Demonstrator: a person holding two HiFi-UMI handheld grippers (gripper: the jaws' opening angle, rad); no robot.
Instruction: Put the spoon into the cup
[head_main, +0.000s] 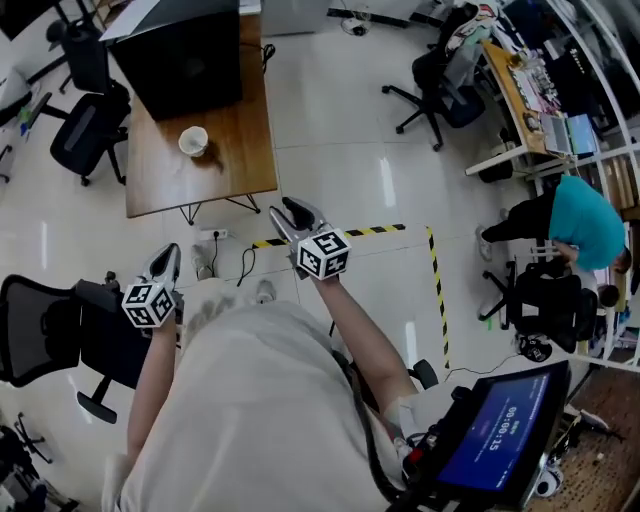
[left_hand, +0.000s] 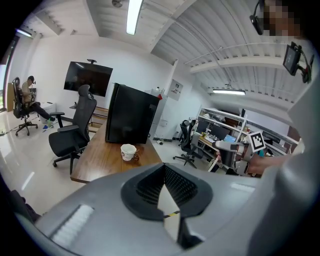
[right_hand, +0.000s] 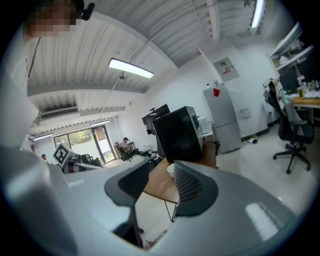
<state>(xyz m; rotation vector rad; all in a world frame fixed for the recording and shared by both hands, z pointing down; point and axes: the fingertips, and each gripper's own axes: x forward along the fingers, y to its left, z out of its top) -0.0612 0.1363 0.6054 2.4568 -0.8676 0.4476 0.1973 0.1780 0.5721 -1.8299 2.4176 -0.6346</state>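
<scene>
Cup (head_main: 193, 141), white and upright, stands on the wooden table (head_main: 205, 185), in front of a big black box (head_main: 185, 60) that fills the table's far end. A small brownish thing (left_hand: 136, 157) lies right against the cup on the side nearer the table's edge; it is too small to tell whether it is the spoon. Both grippers are well away from the table, held up over the shiny tiled floor (head_main: 340, 150) with nothing in them. The left hand-held gripper (head_main: 167, 258) has its jaws drawn together, so that in the left gripper view the ribbed pads (left_hand: 176, 184) meet at the tips, with the cup well beyond them. The right hand-held gripper (head_main: 289, 211) has its jaws standing wide apart; in the right gripper view only a corner of the table and a bit of the cup's rim show through the gap. A strip of yellow-and-black tape (head_main: 380, 231) runs across the floor just beyond the right hand-held gripper. A black office chair (head_main: 85, 130) stands at the table's left side, and a person in a teal top (head_main: 585, 220) bends over at the far right.
</scene>
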